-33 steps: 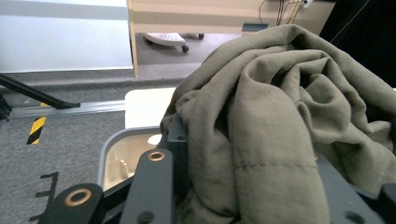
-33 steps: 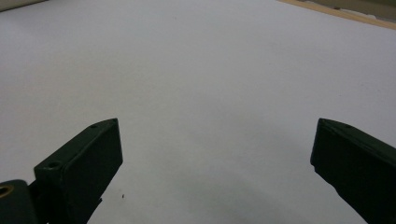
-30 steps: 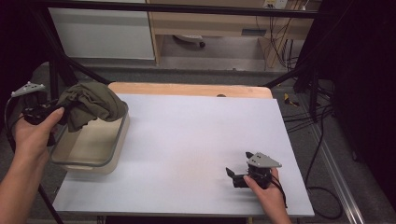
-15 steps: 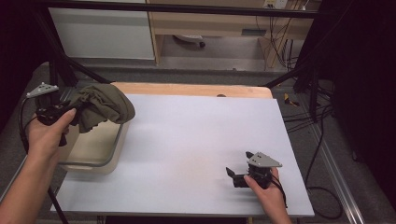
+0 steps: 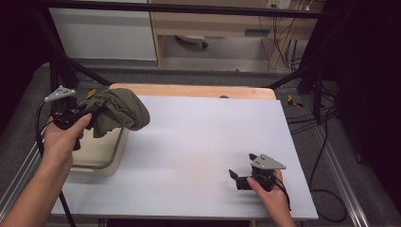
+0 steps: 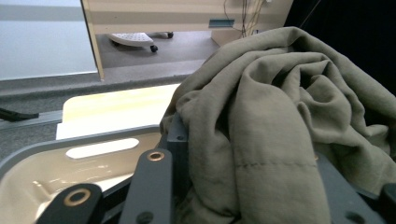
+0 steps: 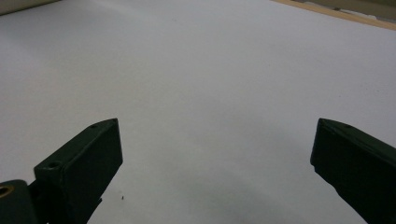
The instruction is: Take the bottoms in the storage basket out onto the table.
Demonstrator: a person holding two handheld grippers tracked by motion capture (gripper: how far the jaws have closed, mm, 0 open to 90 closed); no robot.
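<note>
Nearest the person's edge of the table (image 5: 189, 156), the right gripper (image 5: 235, 176) is sitting low on the white surface at the right, held in the right hand (image 5: 270, 195). Its jaws are standing wide apart with nothing between them; the right gripper view is looking out between them over bare white tabletop (image 7: 210, 84), with a strip of wooden edge (image 7: 336, 14) showing at the far side. Open room is lying all around it: the whole middle of the table, and the stretch toward its right edge.

Farther back on the left, the left hand (image 5: 64, 137) is holding the left gripper (image 5: 90, 111) raised above a pale plastic tub (image 5: 111, 156), which is sitting at the table's left edge. An olive-green cloth (image 5: 118, 111) is bunched up in this gripper; in the left gripper view the cloth (image 6: 280, 126) is draping over and between the jaws, which are closed on it. The bundle is hanging clear of the table, partly over the tub's inner rim and partly over the white surface just beside it. The tub's rim and a handle slot (image 6: 100, 148) are showing beneath the gripper.

Beyond, the white sheet is ending short of the far edge, leaving a wooden strip (image 5: 189, 90). Past that, grey floor (image 5: 213, 61), a cabinet (image 5: 104, 33) and loose cables (image 5: 283, 38) are lying.
</note>
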